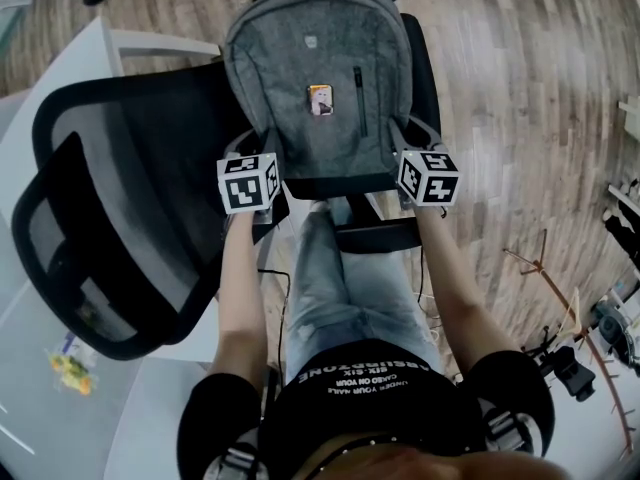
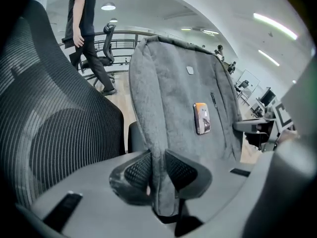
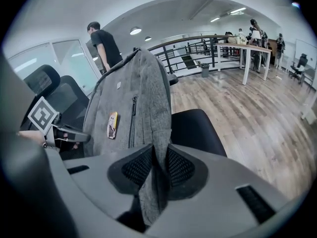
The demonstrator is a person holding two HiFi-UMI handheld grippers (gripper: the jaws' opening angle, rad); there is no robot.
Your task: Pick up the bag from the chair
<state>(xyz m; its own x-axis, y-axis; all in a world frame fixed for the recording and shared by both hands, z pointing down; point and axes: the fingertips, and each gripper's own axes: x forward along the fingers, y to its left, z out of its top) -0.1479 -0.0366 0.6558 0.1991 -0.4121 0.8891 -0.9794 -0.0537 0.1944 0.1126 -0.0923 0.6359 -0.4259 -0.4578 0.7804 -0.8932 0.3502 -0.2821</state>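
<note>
**Two hand-held grippers are closed on a grey bag (image 1: pixel 300 63) at a black chair (image 1: pixel 422 68)**

The bag, a grey fabric backpack, is held upright in front of the black chair, with its front panel turned toward the person. A small orange tag (image 1: pixel 320 99) is fixed to the middle of that panel, and a dark zip (image 1: pixel 358 88) is set just to the tag's right. Whether the base of the bag rests on the seat cannot be told.

The left hand-held gripper (image 2: pixel 157 170) is pressed shut on the bag's lower left side edge; a fold of grey fabric is pinched between its two ribbed pads. The right hand-held gripper (image 3: pixel 158 165) is closed in the same way on the lower right side edge, with fabric squeezed between its pads. Both marker cubes are seen level with each other in the head view, one at each bottom corner of the bag.

A second chair with a black mesh back (image 1: pixel 110 218) is placed just to the left of the bag. A wooden floor (image 1: pixel 520 88) is spread beneath everything. A person in dark clothes (image 2: pixel 84 29) is seen standing in the background.
</note>
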